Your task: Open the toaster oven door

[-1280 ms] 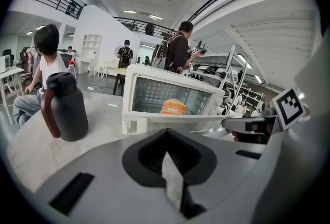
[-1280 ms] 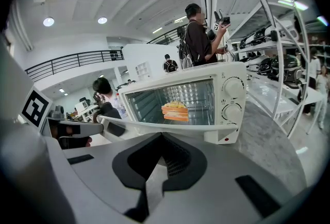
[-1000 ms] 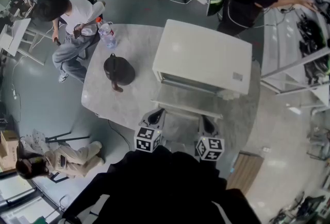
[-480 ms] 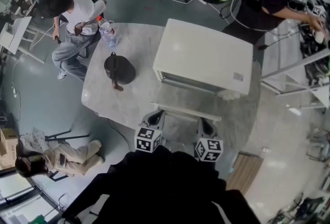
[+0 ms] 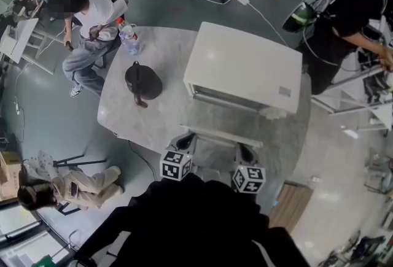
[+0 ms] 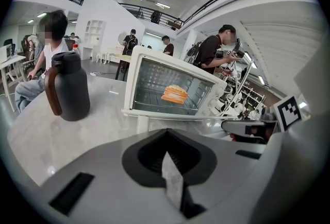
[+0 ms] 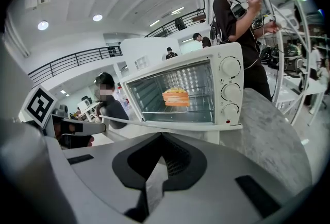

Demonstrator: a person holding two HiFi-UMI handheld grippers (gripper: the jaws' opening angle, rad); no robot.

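Observation:
The white toaster oven (image 5: 245, 66) stands on a round marble table (image 5: 153, 118). Its glass door (image 5: 221, 132) lies folded down flat toward me. In the left gripper view the oven (image 6: 149, 71) shows an orange piece of food (image 6: 175, 94) on its rack, and the door's front bar (image 6: 170, 115) is just ahead. My left gripper (image 5: 186, 137) and right gripper (image 5: 244, 150) hover side by side at the door's front edge, both shut with nothing held. In the right gripper view the oven (image 7: 229, 89), its food (image 7: 177, 97) and the left gripper (image 7: 77, 127) show.
A black jug (image 5: 142, 81) stands on the table left of the oven, a water bottle (image 5: 128, 38) farther back. One person sits at the table's far left (image 5: 86, 20), another stands at the back right (image 5: 350, 8), a third is low on the floor (image 5: 67, 189).
The standing person at the back right has moved further right. Both grippers and the oven door have barely shifted.

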